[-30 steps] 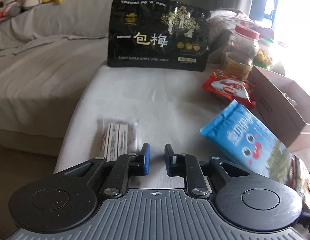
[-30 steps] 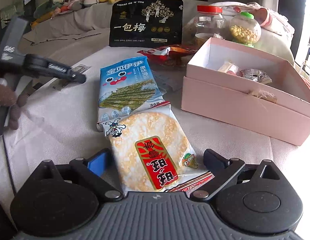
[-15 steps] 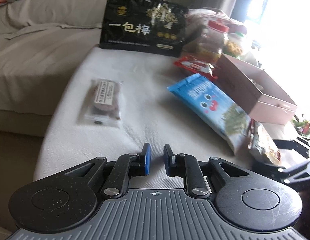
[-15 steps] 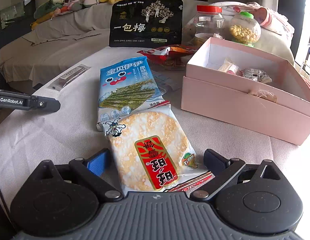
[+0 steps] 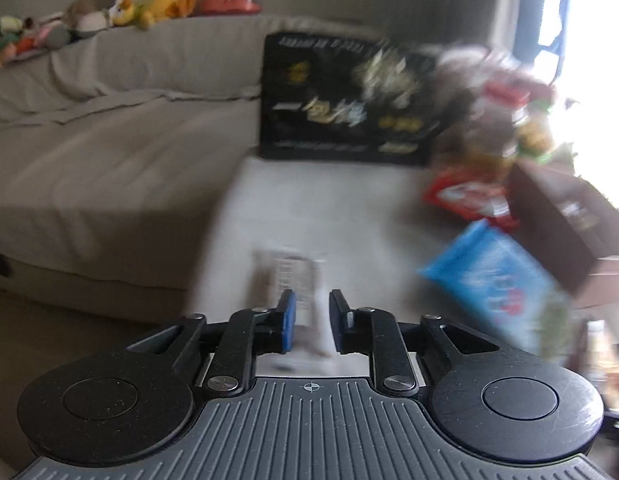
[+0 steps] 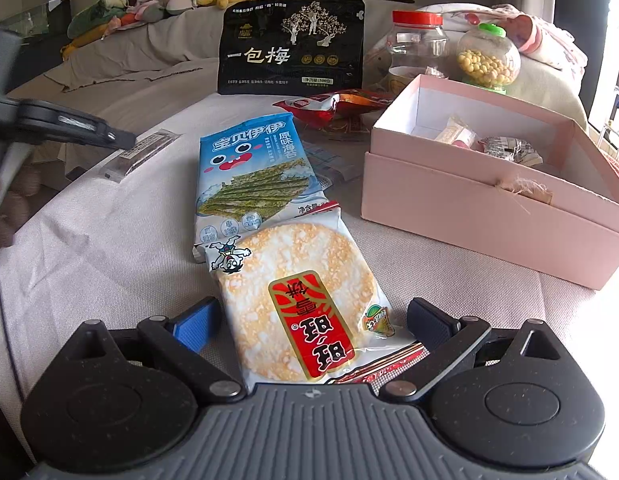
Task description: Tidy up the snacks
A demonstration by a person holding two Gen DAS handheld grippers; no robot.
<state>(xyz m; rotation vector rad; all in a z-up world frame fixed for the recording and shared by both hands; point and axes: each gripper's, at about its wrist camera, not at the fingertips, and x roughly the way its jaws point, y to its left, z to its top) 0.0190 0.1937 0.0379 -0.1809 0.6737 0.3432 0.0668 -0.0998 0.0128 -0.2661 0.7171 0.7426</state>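
Left gripper (image 5: pixel 312 322) narrow gap, over small clear packet (image 5: pixel 295 280); view blurred. Right gripper (image 6: pixel 311 322) spread wide around rice cracker pack (image 6: pixel 297 304); only right view shows inside pink box (image 6: pixel 489 204).

Your left gripper (image 5: pixel 312 322) over a small clear packet (image 5: pixel 295 280)

Its jaws stand slightly apart at lower centre, the blurred packet lying just beyond them; a black bag (image 5: pixel 341 100) stands at upper centre, a blue bag (image 5: pixel 497 284) at right.

Black pouch (image 6: pixel 291 46) printed 一包梅 in large white characters with a small 500 weight mark, blue seaweed snack bag (image 6: pixel 255 178) reading 宝贝伊伊 and 原味海苔, rice cracker pack (image 6: pixel 305 312) with red label 旺旺 seen upside down
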